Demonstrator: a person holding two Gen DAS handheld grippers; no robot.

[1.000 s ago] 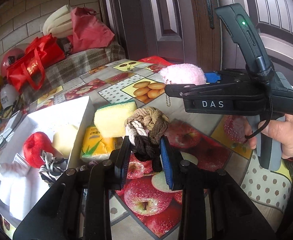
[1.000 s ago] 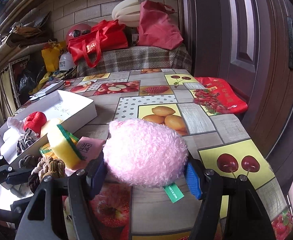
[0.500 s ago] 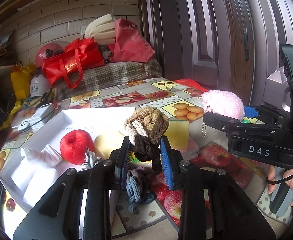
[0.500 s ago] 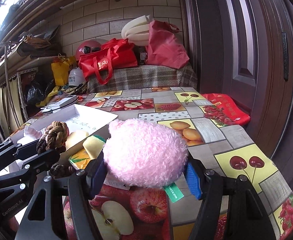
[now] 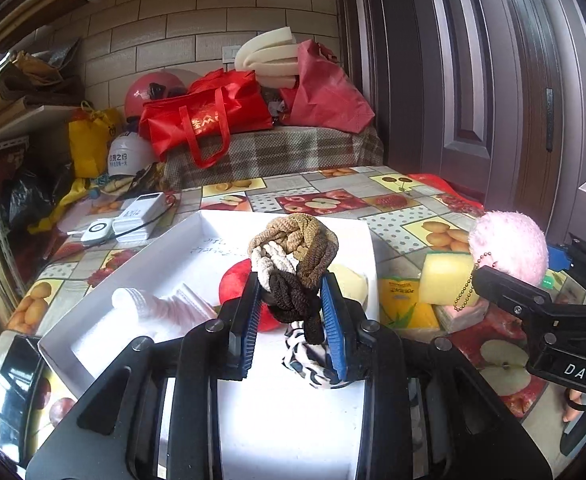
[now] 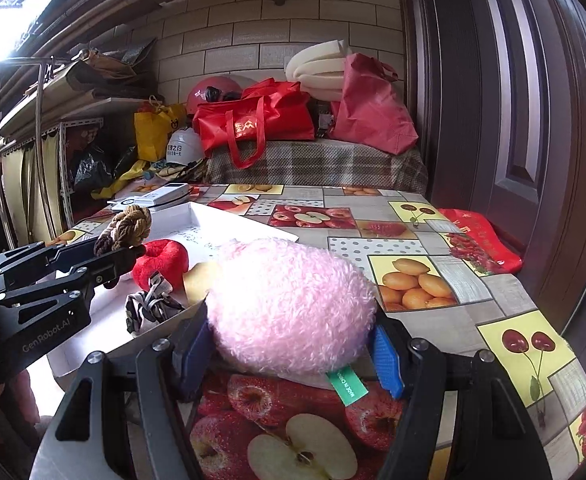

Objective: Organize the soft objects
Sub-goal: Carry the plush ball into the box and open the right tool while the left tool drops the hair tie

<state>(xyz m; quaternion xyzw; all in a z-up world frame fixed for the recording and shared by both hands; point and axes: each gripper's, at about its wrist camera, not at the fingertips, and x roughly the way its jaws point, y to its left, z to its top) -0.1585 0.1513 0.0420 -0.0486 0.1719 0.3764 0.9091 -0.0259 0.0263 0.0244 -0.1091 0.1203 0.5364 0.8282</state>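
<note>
My left gripper is shut on a braided scrunchie of tan, cream and dark brown, held above the white box. In the box lie a red plush apple, a pale yellow sponge, a black-and-white scrunchie and white cloth. My right gripper is shut on a fluffy pink pompom with a green tag, near the box's right side. The same pompom and the right gripper show at the right of the left wrist view, the left gripper at the left of the right one.
A yellow sponge, a yellow packet and a pink pad lie on the fruit-print tablecloth right of the box. White devices sit beyond it. Red bags and foam crowd the far bench; a dark door stands right.
Both grippers have swung left with their loads. The braided scrunchie now hangs over the white box instead of the tablecloth, and the pompom has come up beside the box.
</note>
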